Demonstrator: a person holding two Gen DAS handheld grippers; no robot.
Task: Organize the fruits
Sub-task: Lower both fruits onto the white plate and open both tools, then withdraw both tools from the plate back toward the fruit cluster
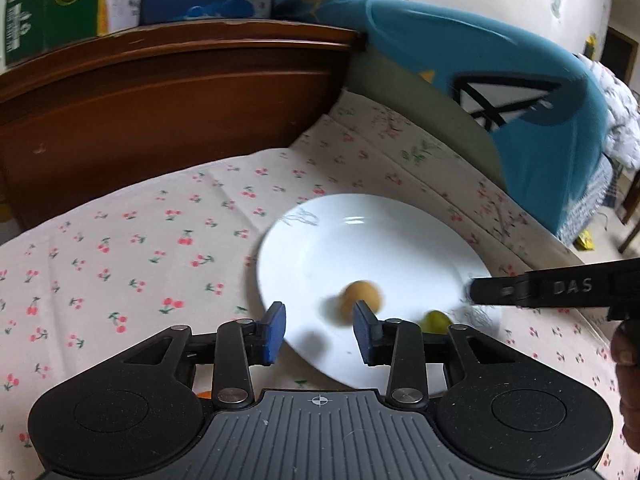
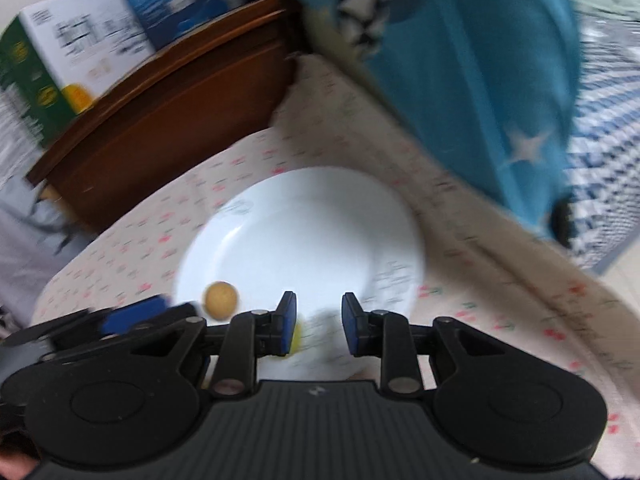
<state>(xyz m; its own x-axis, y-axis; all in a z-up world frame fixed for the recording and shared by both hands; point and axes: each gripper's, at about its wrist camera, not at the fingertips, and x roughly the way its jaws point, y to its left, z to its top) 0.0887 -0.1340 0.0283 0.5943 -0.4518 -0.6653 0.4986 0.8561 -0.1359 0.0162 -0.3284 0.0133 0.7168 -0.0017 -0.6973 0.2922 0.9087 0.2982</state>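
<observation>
Over the white plate on the bed: left gripper spread, empty, orange fruit just beyond; right gripper parted, empty, green fruit by its fingers.

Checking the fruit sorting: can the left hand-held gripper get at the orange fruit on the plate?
Probably yes: the orange fruit lies just ahead of the open left hand-held gripper on the white plate, nothing between.

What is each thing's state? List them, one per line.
White plate: on the cherry-print bedsheet, holding two fruits.
Orange fruit: loose on the plate, ungripped.
Green fruit: near the plate's rim, ungripped.
Left gripper: open, empty.
Right gripper: open, empty.
</observation>
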